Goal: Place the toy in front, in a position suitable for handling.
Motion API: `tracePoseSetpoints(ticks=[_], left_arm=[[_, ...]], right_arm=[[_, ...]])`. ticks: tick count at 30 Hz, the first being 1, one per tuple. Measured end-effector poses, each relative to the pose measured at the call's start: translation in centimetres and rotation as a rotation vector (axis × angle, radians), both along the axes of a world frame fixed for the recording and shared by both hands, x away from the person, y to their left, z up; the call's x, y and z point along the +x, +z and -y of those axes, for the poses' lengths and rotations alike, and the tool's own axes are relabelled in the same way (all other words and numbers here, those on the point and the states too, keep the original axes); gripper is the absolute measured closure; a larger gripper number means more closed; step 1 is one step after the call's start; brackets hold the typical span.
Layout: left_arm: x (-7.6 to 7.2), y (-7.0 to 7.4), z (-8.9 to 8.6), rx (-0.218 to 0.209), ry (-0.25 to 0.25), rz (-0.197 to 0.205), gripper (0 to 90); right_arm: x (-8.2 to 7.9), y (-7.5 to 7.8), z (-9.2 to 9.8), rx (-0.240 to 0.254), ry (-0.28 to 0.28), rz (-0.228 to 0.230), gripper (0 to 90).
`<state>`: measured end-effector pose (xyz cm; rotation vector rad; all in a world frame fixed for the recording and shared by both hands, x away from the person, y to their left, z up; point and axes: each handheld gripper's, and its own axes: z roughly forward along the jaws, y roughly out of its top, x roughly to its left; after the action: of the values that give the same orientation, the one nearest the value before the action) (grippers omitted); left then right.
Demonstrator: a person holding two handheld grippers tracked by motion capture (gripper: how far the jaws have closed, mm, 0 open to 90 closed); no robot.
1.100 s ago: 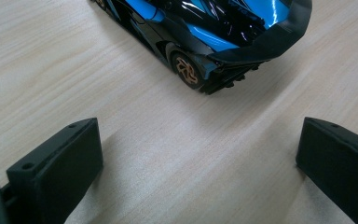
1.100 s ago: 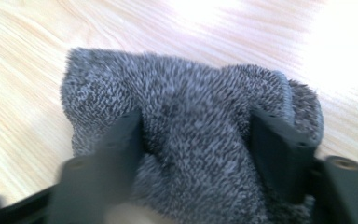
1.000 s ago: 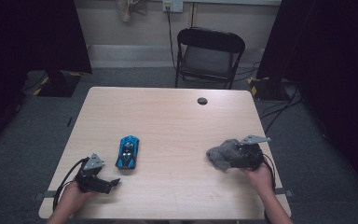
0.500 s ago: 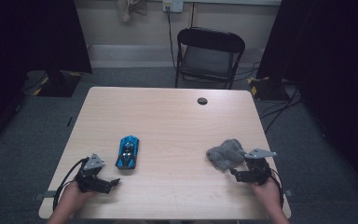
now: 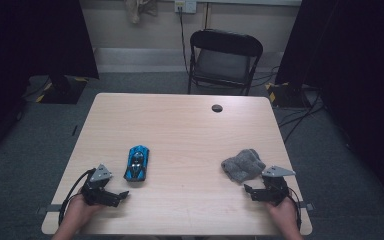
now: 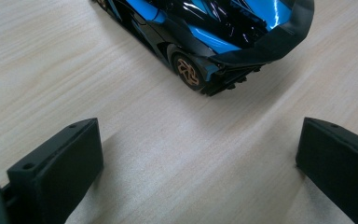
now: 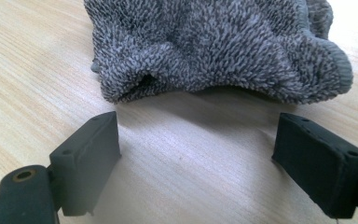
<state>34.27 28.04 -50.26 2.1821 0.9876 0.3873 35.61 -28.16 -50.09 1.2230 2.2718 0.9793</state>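
Pale wood bench (image 5: pixel 190 135): grey cloth (image 5: pixel 243 163) lies dropped, right tool (image 5: pixel 254 192) just opened wide behind it, nothing between; left tool (image 5: pixel 121 195) wide, empty, facing blue car (image 5: pixel 137 162).

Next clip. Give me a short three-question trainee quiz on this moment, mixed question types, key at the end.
1. True or false: the right gripper grips the cloth.
2. What lies just ahead of the left gripper? A) cloth B) car C) chair
3. What dark round thing sits near the table's far edge?

Key:
1. False: jaws open, cloth lies free ahead.
2. B, the car.
3. A small black disc.
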Motion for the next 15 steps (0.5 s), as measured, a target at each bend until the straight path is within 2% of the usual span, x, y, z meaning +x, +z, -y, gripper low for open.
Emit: tracePoseSetpoints(ticks=[3,4,6,8,12,13,15], left_arm=[[0.1,0.3,0.1,0.011,0.022,-0.015,2.0],[0.2,0.6,0.1,0.015,0.033,-0.029,6.8],[0.2,0.7,0.1,0.005,0.031,-0.037,9.0],[0.2,0.8,-0.1,0.001,0.033,-0.038,15.0],[0.5,1.2,-0.1,-0.02,0.065,-0.095,15.1],[0.5,1.4,-0.1,-0.008,0.069,-0.115,15.2],[0.5,1.8,0.1,-0.002,0.068,-0.114,15.6]], right_arm=[[0.0,0.0,0.0,0.0,0.0,0.0,13.7],[0.0,0.0,0.0,0.0,0.001,0.001,13.7],[0.0,0.0,0.0,0.0,0.002,0.001,13.8],[0.0,0.0,0.0,0.0,0.005,0.001,13.7],[0.1,0.0,0.0,0.0,0.005,0.001,13.8],[0.1,0.0,0.0,0.0,0.005,0.001,13.8],[0.1,0.0,0.0,0.0,0.005,0.001,13.8]])
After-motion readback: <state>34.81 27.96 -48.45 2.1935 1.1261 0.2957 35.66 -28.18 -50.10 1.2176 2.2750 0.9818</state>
